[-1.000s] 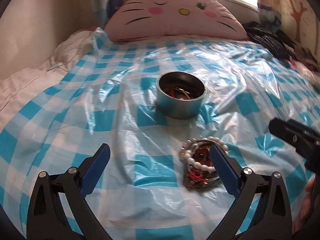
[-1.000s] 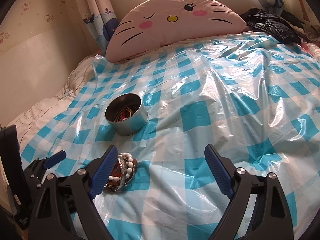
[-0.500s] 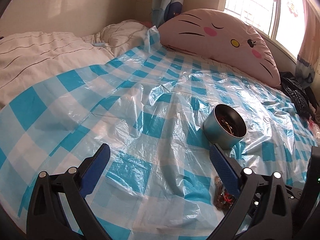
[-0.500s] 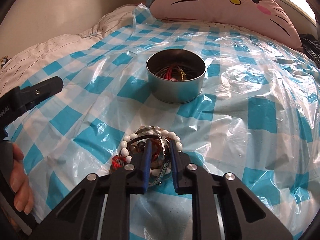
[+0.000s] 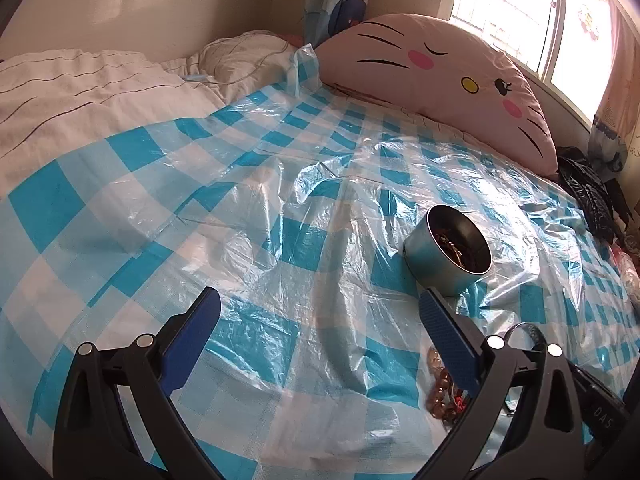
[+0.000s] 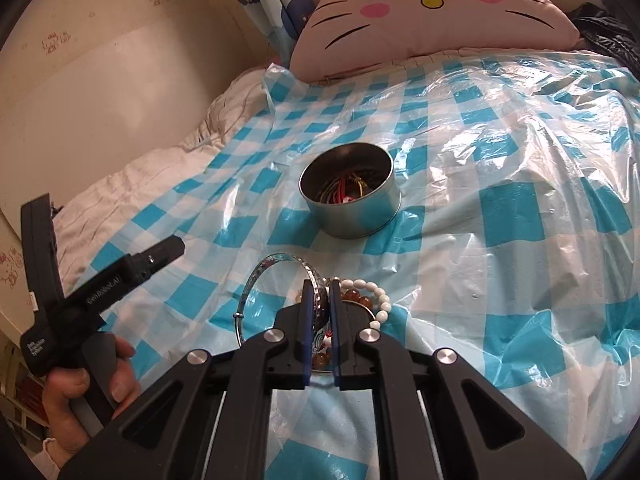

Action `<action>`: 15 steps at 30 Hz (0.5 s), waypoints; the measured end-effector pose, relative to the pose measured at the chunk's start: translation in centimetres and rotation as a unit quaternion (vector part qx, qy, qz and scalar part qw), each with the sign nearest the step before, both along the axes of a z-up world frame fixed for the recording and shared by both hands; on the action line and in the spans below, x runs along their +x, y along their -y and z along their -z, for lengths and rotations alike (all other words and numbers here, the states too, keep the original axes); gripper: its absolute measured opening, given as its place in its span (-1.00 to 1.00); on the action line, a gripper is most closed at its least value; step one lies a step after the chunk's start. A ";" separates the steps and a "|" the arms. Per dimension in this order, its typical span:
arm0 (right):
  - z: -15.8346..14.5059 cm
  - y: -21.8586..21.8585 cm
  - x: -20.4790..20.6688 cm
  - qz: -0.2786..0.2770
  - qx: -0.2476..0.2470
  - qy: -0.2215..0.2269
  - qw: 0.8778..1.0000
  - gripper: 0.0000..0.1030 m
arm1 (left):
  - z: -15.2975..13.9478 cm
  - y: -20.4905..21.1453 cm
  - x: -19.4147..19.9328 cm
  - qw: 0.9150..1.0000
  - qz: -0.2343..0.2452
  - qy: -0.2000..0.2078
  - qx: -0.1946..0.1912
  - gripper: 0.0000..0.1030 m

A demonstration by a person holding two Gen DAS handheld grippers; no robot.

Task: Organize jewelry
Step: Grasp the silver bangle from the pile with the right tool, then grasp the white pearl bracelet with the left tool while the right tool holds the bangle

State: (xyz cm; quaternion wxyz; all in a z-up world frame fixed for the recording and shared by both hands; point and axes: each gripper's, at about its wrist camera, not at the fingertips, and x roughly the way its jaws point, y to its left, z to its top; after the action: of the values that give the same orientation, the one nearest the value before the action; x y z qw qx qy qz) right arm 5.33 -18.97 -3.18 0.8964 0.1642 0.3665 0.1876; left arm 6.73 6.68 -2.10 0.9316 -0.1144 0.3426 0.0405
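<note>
A silver bangle (image 6: 262, 268) stands on edge above a small jewelry pile. My right gripper (image 6: 318, 292) has its jaws closing and pressed on the bangle's rim. Under it lie a white bead bracelet (image 6: 380, 300) and amber beads (image 6: 356, 298). A round metal tin (image 6: 352, 216) just beyond holds several cords and bands. My left gripper (image 5: 318, 300) is open over bare sheet, with nothing between its fingers. The amber beads (image 5: 440, 396) lie below its right finger, and the tin (image 5: 440, 268) is at its right. A hand (image 6: 80, 392) holds the left gripper (image 6: 120, 280) at the left.
A blue-and-white checked plastic sheet (image 5: 248, 208) covers the bed. A pink cat-face pillow (image 6: 432, 12) lies at the head, a white duvet (image 5: 80, 92) at the left, and black clothing (image 5: 588, 196) at the far right. The wall runs along the left side.
My right gripper came over the pile, shut on the silver bangle and tipped it up on edge. My left gripper swung left off the pile and rolled; the tin now lies to its right.
</note>
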 end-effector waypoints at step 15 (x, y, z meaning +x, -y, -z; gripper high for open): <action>0.7 6.6 -0.2 0.112 0.034 -0.012 0.993 -0.83 | 2.7 11.5 1.5 0.970 0.230 -0.044 0.071 0.26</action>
State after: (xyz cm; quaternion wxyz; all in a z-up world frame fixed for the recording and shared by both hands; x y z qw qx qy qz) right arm 5.10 -25.59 -3.84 0.9013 0.2368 0.3498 0.0963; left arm 8.19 -4.80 -4.81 0.9056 0.0354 0.3968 -0.1455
